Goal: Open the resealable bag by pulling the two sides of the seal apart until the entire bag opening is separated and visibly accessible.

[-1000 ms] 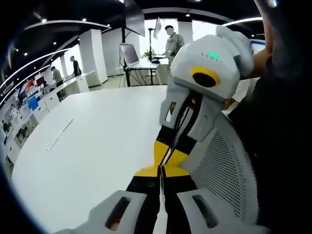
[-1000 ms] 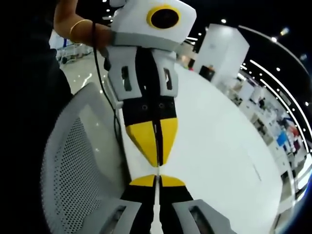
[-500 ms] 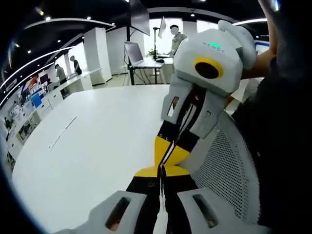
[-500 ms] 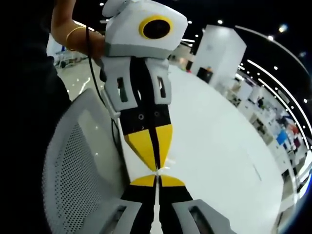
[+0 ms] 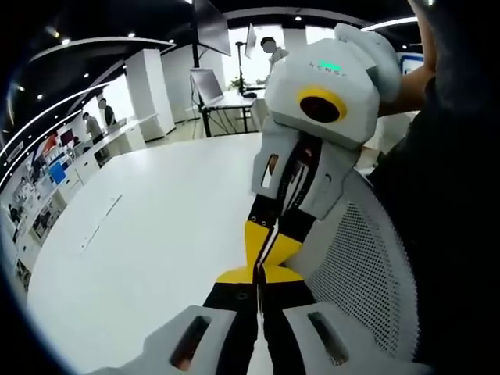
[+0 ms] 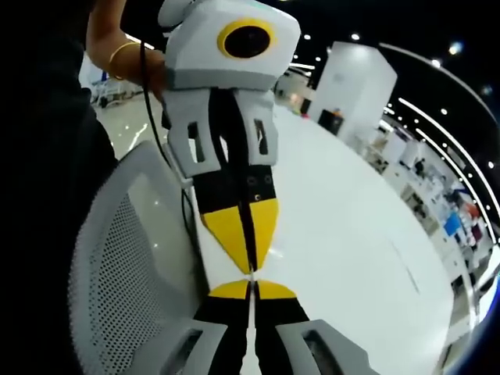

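In the left gripper view my left gripper (image 5: 257,275) rises from the bottom with its yellow-tipped jaws pressed together. My right gripper (image 5: 262,251) comes down from the upper right, also shut, and its tips meet the left one's tips. The right gripper view mirrors this: my right gripper (image 6: 252,286) is shut at the bottom, and the left gripper (image 6: 251,264) points down at it, tip to tip. I cannot make out anything pinched between either pair of jaws. Both grippers hang above the edge of a white table (image 5: 148,234).
A grey mesh chair back (image 5: 363,273) (image 6: 125,266) stands beside the table edge, under the grippers. A person's dark clothing (image 5: 453,219) and a bare arm with a bracelet (image 6: 117,47) are close by. Desks, a monitor (image 5: 205,84) and standing people lie beyond the table.
Both views have shifted and tilted slightly with the hands. The two grippers stay shut and tip to tip.
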### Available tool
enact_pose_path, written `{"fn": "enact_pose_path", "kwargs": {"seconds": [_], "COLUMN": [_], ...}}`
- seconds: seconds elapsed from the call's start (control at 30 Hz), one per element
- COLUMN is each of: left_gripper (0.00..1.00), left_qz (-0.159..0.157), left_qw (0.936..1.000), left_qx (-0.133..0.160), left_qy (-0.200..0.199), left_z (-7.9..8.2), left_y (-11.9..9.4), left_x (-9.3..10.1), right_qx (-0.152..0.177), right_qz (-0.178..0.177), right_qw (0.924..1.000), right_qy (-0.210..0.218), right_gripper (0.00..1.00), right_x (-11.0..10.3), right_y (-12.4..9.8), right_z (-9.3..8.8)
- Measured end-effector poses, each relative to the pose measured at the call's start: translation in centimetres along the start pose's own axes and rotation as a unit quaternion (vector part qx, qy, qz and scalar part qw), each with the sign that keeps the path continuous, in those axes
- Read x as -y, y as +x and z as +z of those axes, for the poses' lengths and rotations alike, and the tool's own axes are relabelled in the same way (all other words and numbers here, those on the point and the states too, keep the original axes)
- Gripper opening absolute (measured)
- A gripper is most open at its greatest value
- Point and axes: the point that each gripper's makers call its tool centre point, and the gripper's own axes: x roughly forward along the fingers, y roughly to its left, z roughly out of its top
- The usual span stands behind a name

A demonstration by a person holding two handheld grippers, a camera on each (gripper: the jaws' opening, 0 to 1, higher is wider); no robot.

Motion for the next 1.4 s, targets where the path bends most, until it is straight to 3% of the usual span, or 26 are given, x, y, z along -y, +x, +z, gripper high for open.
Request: {"fn": "enact_pose_path", "kwargs": {"seconds": [0.57,0.73,0.97,1.03,1.4], "left_gripper": [0.00,0.00,0.00,0.05,0.00], "left_qz": [-0.003,0.005,0.004,0.008,-0.003], "left_qw": [0.9998,0.9991,0.9998,0.9995,0.9991], "left_qx": [0.012,0.019,-0.016,-0.031,-0.037], "left_qy": [-0.017,-0.038,-0.012,0.001,0.019], "left_z": [0.4,0.4,-0.8,-1.2,-1.2], "left_y": [-0.3,-0.5,0.2,0.4,0.7], "left_x": [-0.2,-0.7,-0.5,-0.5,-0.2], "right_qx": [-0.004,0.003,0.000,0.003,0.002], "right_qz": [-0.004,-0.012,-0.013,-0.011,-0.011], "right_qw": [1.0000,0.9998,0.9999,0.9998,0.9996], "right_qy": [0.005,0.016,0.012,0.014,0.026], "right_gripper": [0.00,0.00,0.00,0.00,0.01], "right_x": [0.2,0.5,0.5,0.4,0.3], "right_y": [0.0,-0.1,-0.1,-0.1,0.0], "right_z": [-0.3,-0.1,-0.2,0.0,-0.1]}}
